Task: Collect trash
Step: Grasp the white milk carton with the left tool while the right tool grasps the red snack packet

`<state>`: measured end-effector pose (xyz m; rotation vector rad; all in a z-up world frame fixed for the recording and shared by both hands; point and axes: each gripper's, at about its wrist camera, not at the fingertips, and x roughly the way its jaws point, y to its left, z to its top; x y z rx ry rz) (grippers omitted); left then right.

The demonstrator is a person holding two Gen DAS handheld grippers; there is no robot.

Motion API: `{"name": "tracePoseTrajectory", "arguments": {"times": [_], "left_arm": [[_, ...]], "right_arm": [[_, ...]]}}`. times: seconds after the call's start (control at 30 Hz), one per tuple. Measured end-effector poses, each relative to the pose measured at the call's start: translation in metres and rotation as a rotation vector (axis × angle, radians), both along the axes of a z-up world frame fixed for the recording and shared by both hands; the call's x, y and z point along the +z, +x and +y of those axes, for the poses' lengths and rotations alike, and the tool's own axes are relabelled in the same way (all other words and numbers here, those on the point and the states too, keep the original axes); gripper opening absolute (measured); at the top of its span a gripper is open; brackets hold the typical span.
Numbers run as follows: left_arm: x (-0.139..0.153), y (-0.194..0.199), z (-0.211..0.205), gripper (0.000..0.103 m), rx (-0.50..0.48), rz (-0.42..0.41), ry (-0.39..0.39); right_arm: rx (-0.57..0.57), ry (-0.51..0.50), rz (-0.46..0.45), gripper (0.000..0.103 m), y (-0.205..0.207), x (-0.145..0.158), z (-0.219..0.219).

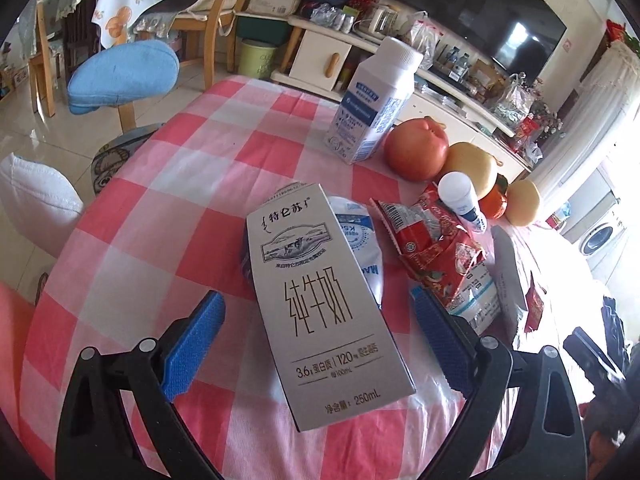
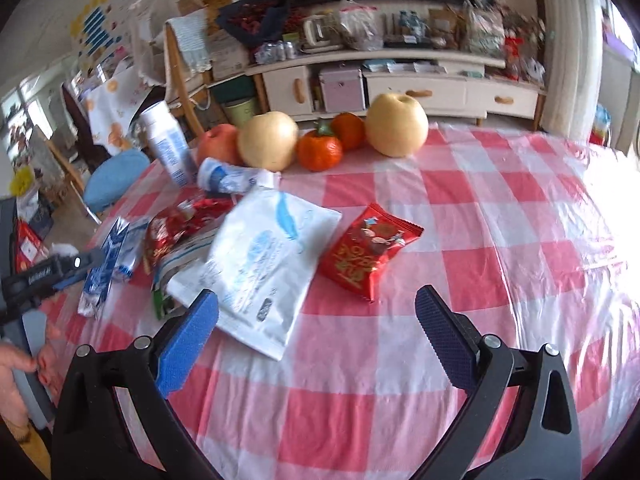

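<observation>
**Both grippers spread wide over the littered bench**

On the left wrist view, the left gripper has its blue fingers wide apart, holding nothing. Lying flat between them on the pink-checked bench is a grey milk carton, its top end pointing away from the fingers; neither pad touches it. Just beyond the carton's far end lies a white and blue pouch, partly under it. Ahead and right of the right finger sits a crumpled red wrapper on top of other packets, with a small white-capped bottle at its far side. Further ahead stand an upright white and blue carton and, right of it, a red apple and a yellow pear.

On the right wrist view, the right gripper is likewise spread open and empty. A white plastic bag lies just ahead of its left finger, its near edge beside that pad. Ahead, between the fingers but clear of both, rests a red snack packet. Well beyond, from left to right, are a pear, two orange persimmons and a second pear. At the far left of this view the other gripper and the person's hand show.
</observation>
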<state>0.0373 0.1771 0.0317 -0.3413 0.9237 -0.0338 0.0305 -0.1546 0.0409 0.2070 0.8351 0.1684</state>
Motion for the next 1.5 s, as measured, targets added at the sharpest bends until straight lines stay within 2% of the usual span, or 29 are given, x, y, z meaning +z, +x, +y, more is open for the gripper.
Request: {"name": "tracePoseTrajectory", "arguments": {"times": [0.03, 0.07, 0.13, 0.4, 0.57, 0.7, 0.87, 1.27, 1.3, 1.4, 1.47, 1.5], "left_arm": [[-0.001, 0.001, 0.0, 0.091, 0.0, 0.006, -0.004], [-0.003, 0.002, 0.001, 0.083, -0.001, 0.012, -0.017], [-0.006, 0.003, 0.003, 0.077, 0.001, 0.028, -0.045], [-0.011, 0.003, 0.004, 0.064, -0.007, 0.039, -0.067], [-0.012, 0.0, 0.004, 0.057, -0.008, 0.032, -0.07], [-0.012, -0.001, 0.004, 0.057, -0.008, 0.021, -0.071], [-0.011, -0.003, 0.003, 0.056, -0.009, 0.015, -0.062], [-0.008, -0.01, 0.006, 0.056, -0.011, -0.006, -0.075], [-0.007, -0.011, 0.007, 0.056, -0.011, -0.008, -0.077], [-0.006, -0.014, 0.007, 0.056, -0.014, -0.014, -0.079], [-0.005, -0.016, 0.008, 0.056, -0.016, -0.017, -0.082], [-0.005, -0.016, 0.008, 0.056, -0.017, -0.019, -0.086]], "right_arm": [[-0.01, 0.016, 0.005, 0.099, 0.003, -0.002, -0.003], [-0.025, 0.031, 0.012, 0.099, 0.008, -0.006, -0.009], [-0.041, 0.037, 0.016, 0.099, 0.015, -0.009, -0.014], [-0.06, 0.017, 0.031, 0.098, 0.042, -0.024, -0.021], [-0.057, 0.014, 0.045, 0.081, 0.054, -0.03, -0.023], [-0.051, 0.0, 0.046, 0.078, 0.057, -0.032, -0.022], [-0.037, -0.031, 0.058, 0.065, 0.062, -0.036, -0.016], [0.01, -0.146, 0.049, 0.063, 0.069, -0.039, -0.003], [0.013, -0.151, 0.048, 0.061, 0.068, -0.039, -0.003], [0.018, -0.157, 0.04, 0.048, 0.067, -0.039, -0.004], [0.025, -0.159, 0.036, 0.035, 0.067, -0.039, -0.004], [0.023, -0.165, 0.034, 0.034, 0.066, -0.039, -0.004]]}}
